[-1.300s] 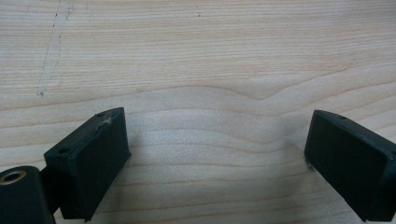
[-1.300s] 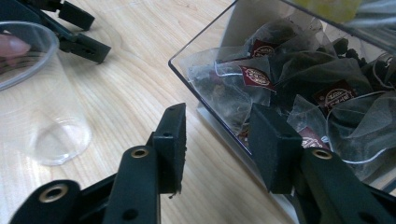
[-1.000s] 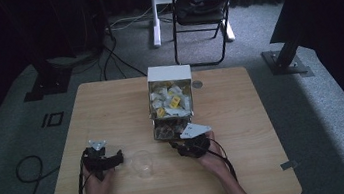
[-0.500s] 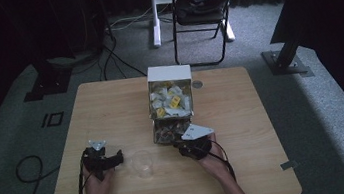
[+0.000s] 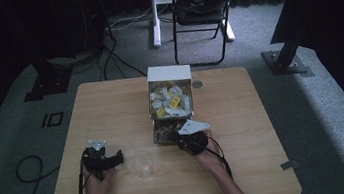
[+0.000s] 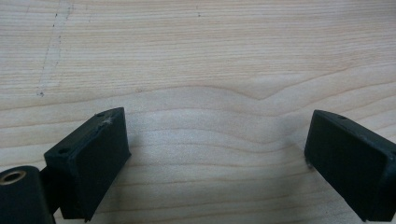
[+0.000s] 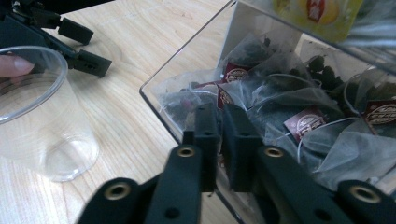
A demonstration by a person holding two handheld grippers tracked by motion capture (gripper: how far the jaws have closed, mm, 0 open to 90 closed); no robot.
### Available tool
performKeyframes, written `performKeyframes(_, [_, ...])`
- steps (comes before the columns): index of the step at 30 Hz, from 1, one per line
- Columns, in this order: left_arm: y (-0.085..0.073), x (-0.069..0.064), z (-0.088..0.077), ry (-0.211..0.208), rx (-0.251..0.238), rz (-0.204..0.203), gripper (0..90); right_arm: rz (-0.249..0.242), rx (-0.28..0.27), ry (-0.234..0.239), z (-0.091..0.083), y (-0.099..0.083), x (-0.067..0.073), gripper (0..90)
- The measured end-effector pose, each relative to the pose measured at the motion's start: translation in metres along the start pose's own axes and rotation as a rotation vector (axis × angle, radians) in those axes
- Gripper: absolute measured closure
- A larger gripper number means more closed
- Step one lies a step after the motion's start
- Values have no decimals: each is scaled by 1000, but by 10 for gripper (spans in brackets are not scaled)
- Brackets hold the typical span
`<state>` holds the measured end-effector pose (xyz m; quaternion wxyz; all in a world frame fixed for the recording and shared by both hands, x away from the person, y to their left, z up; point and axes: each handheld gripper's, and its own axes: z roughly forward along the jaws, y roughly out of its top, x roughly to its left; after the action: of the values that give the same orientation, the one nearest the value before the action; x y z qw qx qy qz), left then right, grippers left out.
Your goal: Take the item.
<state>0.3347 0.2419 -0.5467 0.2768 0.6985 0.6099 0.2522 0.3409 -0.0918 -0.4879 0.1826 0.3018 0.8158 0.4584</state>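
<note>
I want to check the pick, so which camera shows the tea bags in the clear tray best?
The right gripper view: the tea bags lie close up in the clear tray, their red tags readable, with the right gripper closed among them. The high view gives only a small dark patch. The left gripper view looks at bare table.

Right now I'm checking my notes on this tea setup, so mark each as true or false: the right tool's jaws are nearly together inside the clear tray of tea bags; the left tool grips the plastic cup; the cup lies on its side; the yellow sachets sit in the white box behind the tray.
1. True: the right tool has its jaws nearly together in the clear tray among the tea bags.
2. False: the left tool is open over bare table.
3. False: the plastic cup stands upright.
4. True: the yellow sachets are in the white box.
</note>
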Motion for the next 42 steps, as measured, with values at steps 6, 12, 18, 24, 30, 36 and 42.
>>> performKeyframes(6, [0, 0, 0, 0, 0, 0, 69, -1, -10, 2, -1, 2, -1, 900])
performKeyframes(12, [0, 0, 0, 0, 0, 0, 69, 4, -30, -4, -4, 4, -2, 900])
performKeyframes(18, [0, 0, 0, 0, 0, 0, 69, 13, -45, -4, -6, 6, -3, 900])
performKeyframes(24, [0, 0, 0, 0, 0, 0, 69, 5, -62, -10, -10, 9, -3, 900])
performKeyframes(30, [0, 0, 0, 0, 0, 0, 69, 4, -71, -14, -14, 10, -2, 900])
performKeyframes(36, [0, 0, 0, 0, 0, 0, 69, -1, -80, -19, -17, 12, -1, 900])
performKeyframes(42, [0, 0, 0, 0, 0, 0, 69, -10, -85, -27, -22, 15, 0, 900])
